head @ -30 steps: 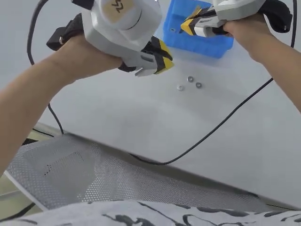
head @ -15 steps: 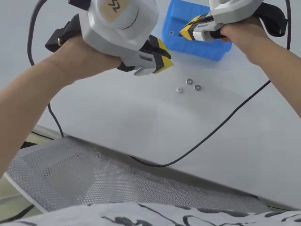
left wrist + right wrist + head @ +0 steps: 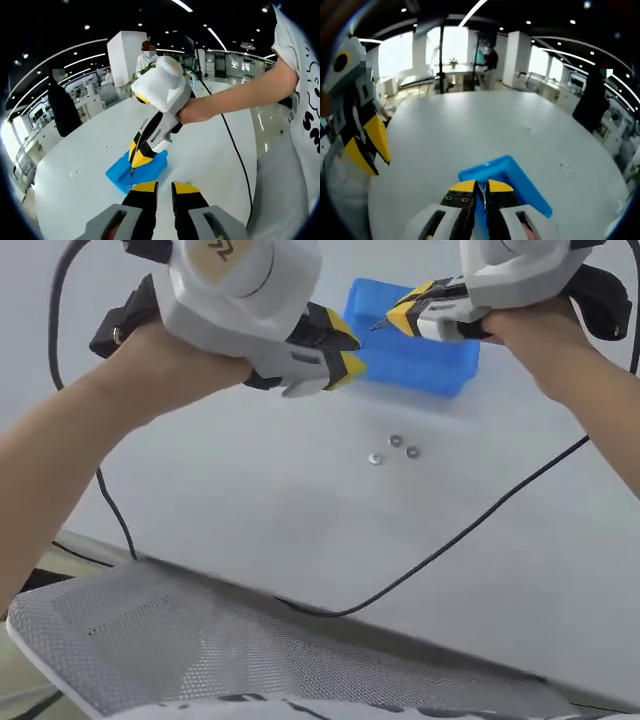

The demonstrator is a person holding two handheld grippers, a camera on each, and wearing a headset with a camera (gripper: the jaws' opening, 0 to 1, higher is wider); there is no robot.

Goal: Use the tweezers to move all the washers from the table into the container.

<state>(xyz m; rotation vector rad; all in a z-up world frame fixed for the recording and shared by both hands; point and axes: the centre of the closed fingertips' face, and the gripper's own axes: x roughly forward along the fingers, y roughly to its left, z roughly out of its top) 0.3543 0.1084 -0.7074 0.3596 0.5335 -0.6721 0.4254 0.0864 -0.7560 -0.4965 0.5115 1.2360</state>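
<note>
Head view, washers: we see three washers (image 3: 395, 441) grouped on the white table (image 3: 250, 500), near the blue container (image 3: 430, 365) but outside it.
Head view, grippers: the left gripper (image 3: 352, 353) hangs beside the container; the right gripper (image 3: 400, 316) is over it.
Left gripper view: our jaws are narrowly parted and empty; the tweezers (image 3: 131, 172) point down above the container.
Right gripper view: the jaws are clenched on the tweezers, with the container just beyond them.

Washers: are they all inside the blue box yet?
No. Three washers lie out on the white table, apart from the blue container.
</note>
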